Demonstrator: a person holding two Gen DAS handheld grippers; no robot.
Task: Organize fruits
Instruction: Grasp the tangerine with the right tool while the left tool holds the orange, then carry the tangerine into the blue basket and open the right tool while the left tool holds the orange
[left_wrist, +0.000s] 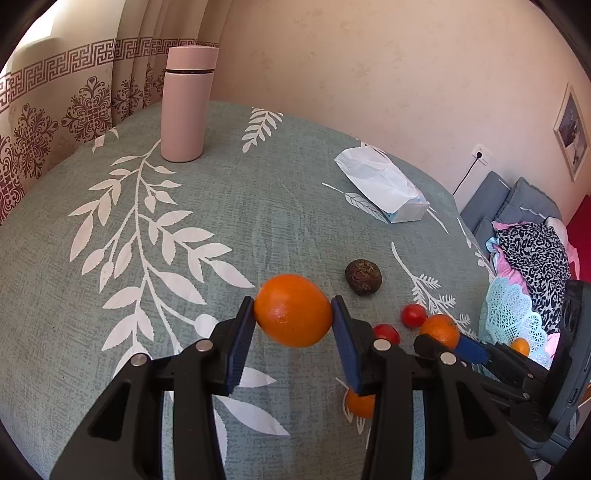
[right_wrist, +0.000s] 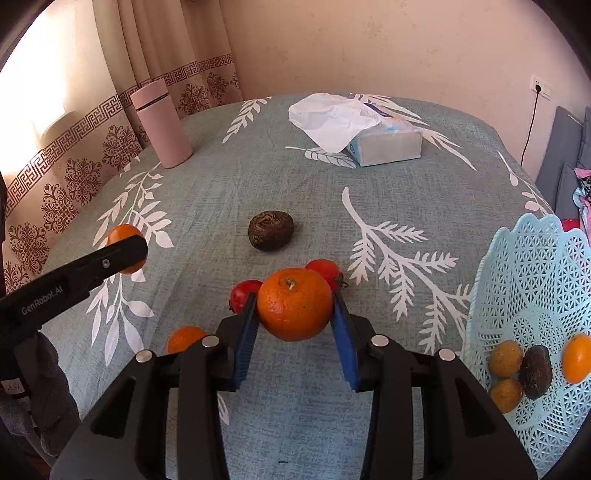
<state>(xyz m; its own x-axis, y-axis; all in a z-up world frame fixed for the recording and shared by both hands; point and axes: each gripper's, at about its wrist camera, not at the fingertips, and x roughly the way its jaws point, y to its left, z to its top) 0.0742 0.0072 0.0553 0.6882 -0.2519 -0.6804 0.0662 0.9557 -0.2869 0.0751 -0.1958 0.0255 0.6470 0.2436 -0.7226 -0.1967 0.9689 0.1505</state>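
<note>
Pale peach plaster wall (left_wrist: 369, 74) behind, faintly mottled. Beige curtain (left_wrist: 55, 110) at the left, banded with a brown Greek-key border and floral medallions, lit brightly from a window (right_wrist: 33, 81) behind it. Framed picture (left_wrist: 571, 129) high on the right wall; below it a white socket (left_wrist: 481, 154) with a black cord (left_wrist: 466, 173) hanging down. Grey cushioned sofa (left_wrist: 517, 199) under the socket, heaped with leopard-print and pink fabric (left_wrist: 535, 254). Warm daylight throughout, soft shadows.
</note>
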